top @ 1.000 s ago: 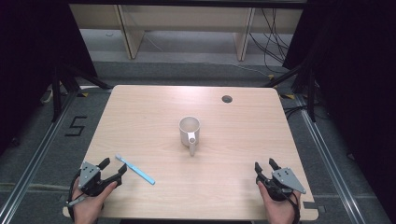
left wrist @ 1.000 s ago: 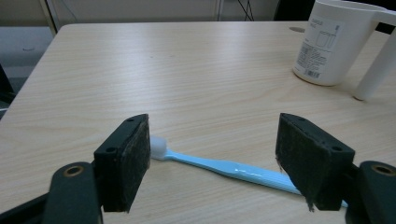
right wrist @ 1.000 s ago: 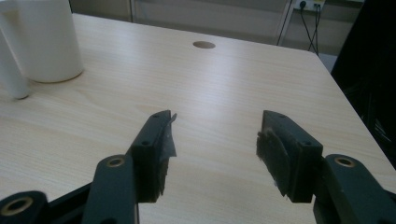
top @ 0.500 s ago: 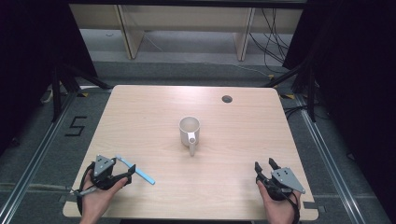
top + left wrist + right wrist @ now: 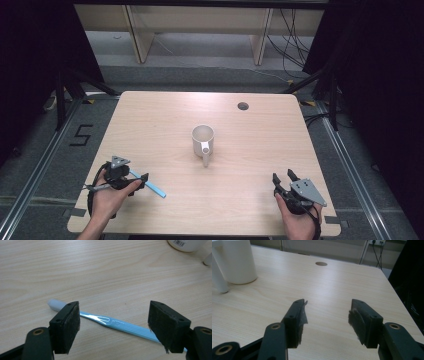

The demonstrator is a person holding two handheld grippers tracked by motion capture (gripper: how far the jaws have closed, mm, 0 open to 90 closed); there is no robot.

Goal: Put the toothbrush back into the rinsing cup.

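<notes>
While the person's left tool [image 5: 131, 176] hovers over the near-left part of the pale wooden bench [image 5: 150, 125], its two black jaws stand wide apart, having just closed a little, and straddle the light blue plastic toothbrush [image 5: 117, 325] without touching it. That toothbrush lies flat on the bench, running slantwise between the jaws, with one end poking out past the tool toward the bench's middle. Farther off, the white ceramic mug [image 5: 203, 140] stands upright near the centre with its handle toward the person, and the right tool [image 5: 286, 181] rests at the near-right corner, its jaws wide with nothing between them.
</notes>
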